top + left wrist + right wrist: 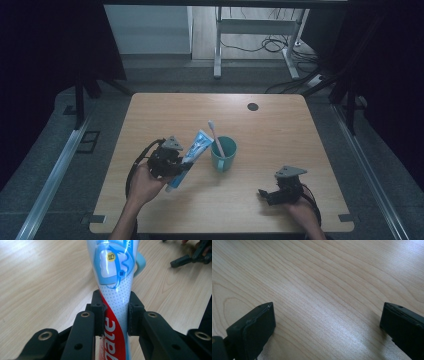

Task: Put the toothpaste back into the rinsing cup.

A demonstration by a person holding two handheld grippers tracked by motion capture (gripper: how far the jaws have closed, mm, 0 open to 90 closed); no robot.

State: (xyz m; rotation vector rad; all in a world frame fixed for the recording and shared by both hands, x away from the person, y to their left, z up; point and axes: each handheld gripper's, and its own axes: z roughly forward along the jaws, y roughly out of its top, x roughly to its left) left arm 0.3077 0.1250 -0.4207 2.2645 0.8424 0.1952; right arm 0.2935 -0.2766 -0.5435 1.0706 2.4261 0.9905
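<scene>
My left gripper (181,161) is shut on a blue, white and red toothpaste tube (192,152), lifted off the wooden table (280,135) at a slant. In the left gripper view the pads clamp the tube (115,285) at its narrow middle, and my left gripper (114,315) points toward the teal mug. That teal mug (223,153) stands right of the tube with a pink-and-white toothbrush (216,137) leaning in it. My right gripper (263,195) rests low at the table's front right, open, with bare wood between its jaws (327,322).
A dark round grommet (252,106) sits near the table's far edge. Beyond the table are a white desk frame (218,45) and cables on the floor. A metal rail (55,175) runs along the left side.
</scene>
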